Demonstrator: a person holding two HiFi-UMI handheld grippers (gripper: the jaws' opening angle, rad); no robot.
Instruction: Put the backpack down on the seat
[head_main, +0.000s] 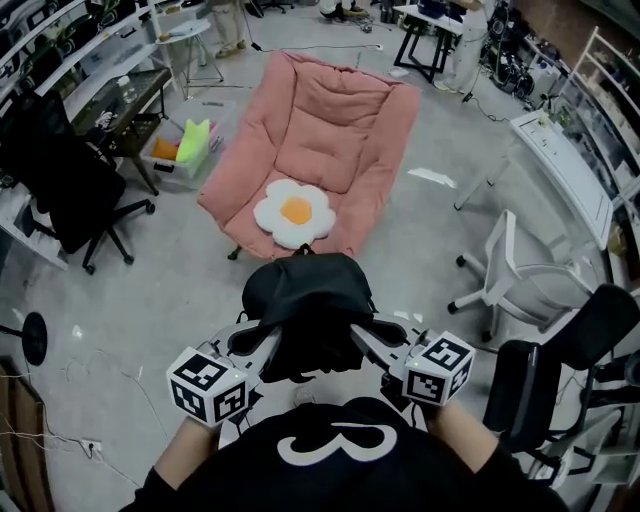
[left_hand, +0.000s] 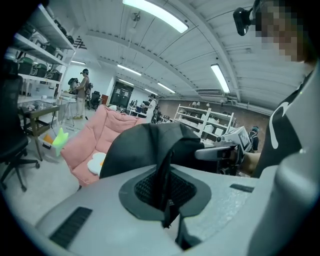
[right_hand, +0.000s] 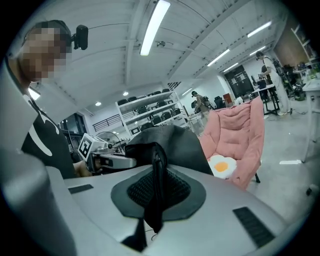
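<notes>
A black backpack hangs in the air between my two grippers, in front of the person's chest. The left gripper is shut on one of its black straps; the right gripper is shut on another strap. Ahead on the floor stands the seat, a pink padded chair, with a white fried-egg cushion lying on it. The backpack is short of the chair's front edge and not touching it.
A black office chair stands at the left, a white one at the right and a black one close by at the right. A bin with green and orange items sits beside a dark table. Desks line both sides.
</notes>
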